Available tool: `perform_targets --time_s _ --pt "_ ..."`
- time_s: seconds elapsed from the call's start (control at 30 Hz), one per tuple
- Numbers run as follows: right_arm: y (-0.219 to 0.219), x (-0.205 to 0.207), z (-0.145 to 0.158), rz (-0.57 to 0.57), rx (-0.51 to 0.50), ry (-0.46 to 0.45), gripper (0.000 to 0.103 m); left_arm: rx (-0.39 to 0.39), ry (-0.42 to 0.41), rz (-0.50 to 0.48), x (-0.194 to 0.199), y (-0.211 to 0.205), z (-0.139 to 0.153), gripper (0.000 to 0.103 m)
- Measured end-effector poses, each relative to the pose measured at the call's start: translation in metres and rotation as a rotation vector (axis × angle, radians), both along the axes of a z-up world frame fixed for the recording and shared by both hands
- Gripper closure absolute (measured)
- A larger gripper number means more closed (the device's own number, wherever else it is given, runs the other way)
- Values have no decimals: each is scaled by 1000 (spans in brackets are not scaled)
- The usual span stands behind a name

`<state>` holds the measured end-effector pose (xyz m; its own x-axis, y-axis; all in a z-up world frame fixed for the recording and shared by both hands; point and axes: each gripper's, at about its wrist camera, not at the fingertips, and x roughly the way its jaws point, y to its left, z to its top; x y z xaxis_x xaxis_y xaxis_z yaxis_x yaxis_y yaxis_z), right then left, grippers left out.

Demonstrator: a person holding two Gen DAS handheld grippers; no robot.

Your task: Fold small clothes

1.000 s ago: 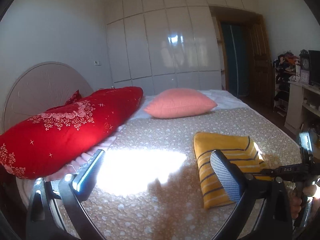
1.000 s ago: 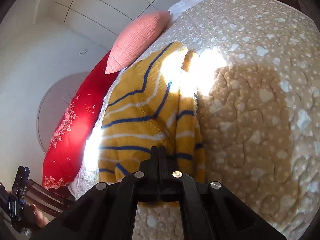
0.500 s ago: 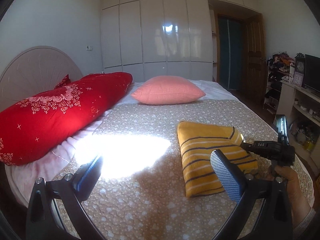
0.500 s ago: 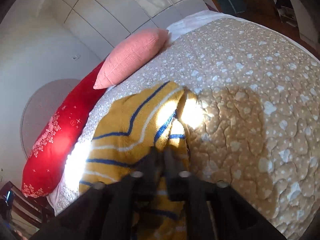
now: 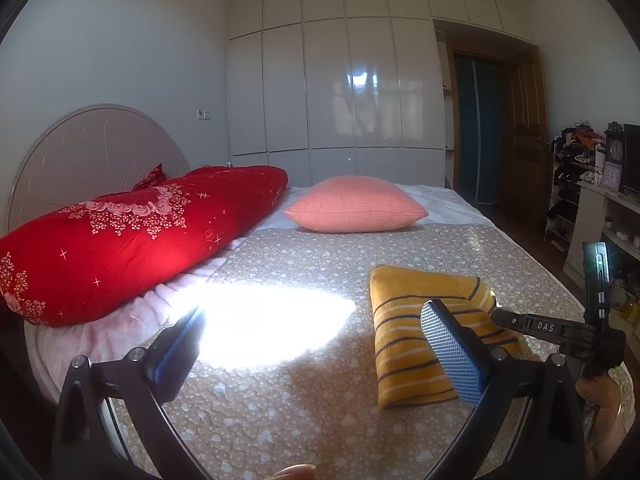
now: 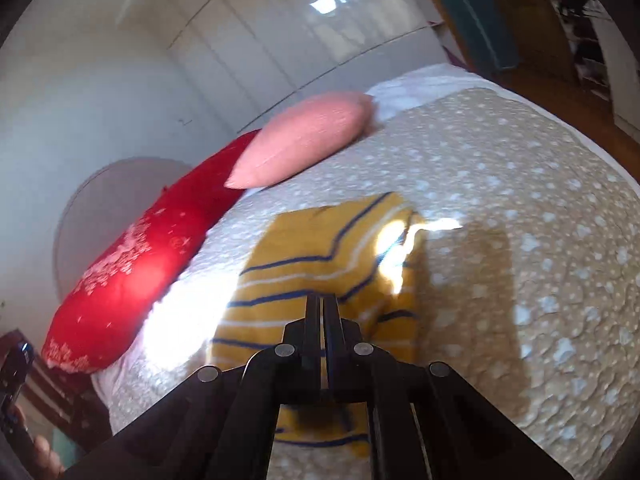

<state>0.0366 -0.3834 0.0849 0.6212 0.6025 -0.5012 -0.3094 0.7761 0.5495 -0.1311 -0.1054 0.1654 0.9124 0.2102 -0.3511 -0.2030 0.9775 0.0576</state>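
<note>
From the left wrist, the left gripper (image 5: pixel 316 344) hangs with its jaws spread wide and empty above a speckled beige bedspread (image 5: pixel 304 264), the folded yellow striped sweater (image 5: pixel 404 340) lying to its right, near a pink pillow (image 5: pixel 356 205) and red bolster (image 5: pixel 128 236). From the right wrist, the right gripper (image 6: pixel 322 308) hovers over the sweater (image 6: pixel 320 248), fingers pressed together, seemingly gripping nothing.

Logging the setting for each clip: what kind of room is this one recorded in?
A home bedroom, most likely. A bed with a rounded headboard carries a pink pillow and a folded yellow sweater, and a white wardrobe fills the far wall.
</note>
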Motion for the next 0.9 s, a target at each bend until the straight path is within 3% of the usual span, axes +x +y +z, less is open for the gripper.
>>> perform_targets --time_s 0.03,0.07,0.1,0.13,0.23,0.27,0.3,0.33,0.5,0.7,0.9 --pt "7 -2 -6 20 -1 38 78 7 23 0 0 1 -1 0" --pt "10 -3 -16 0 -36 84 70 12 50 3 1 2 -3 0" --pt "9 -6 -29 -49 -103 131 65 14 72 1 0 2 -5 0" --pt "6 -10 -41 -89 -149 158 68 15 89 -8 0 2 -7 0" --pt "-4 -40 -37 -126 -172 87 68 45 124 -25 0 -2 -19 0" --pt "-6 -50 -32 -163 -219 70 63 59 139 -24 3 -3 -24 0" --pt "-8 -59 -28 -206 -261 44 48 67 159 -22 7 -6 -29 0" --pt "-11 -66 -27 -244 -286 11 40 66 182 -24 11 -9 -35 0" --pt "-21 -71 -26 -322 -351 -31 38 59 286 -44 26 -21 -56 0" --pt "-29 -66 -31 -347 -368 1 36 83 332 -51 25 -31 -71 0" --pt "-14 -71 -26 -343 -452 -60 30 107 356 -60 26 -37 -75 0"
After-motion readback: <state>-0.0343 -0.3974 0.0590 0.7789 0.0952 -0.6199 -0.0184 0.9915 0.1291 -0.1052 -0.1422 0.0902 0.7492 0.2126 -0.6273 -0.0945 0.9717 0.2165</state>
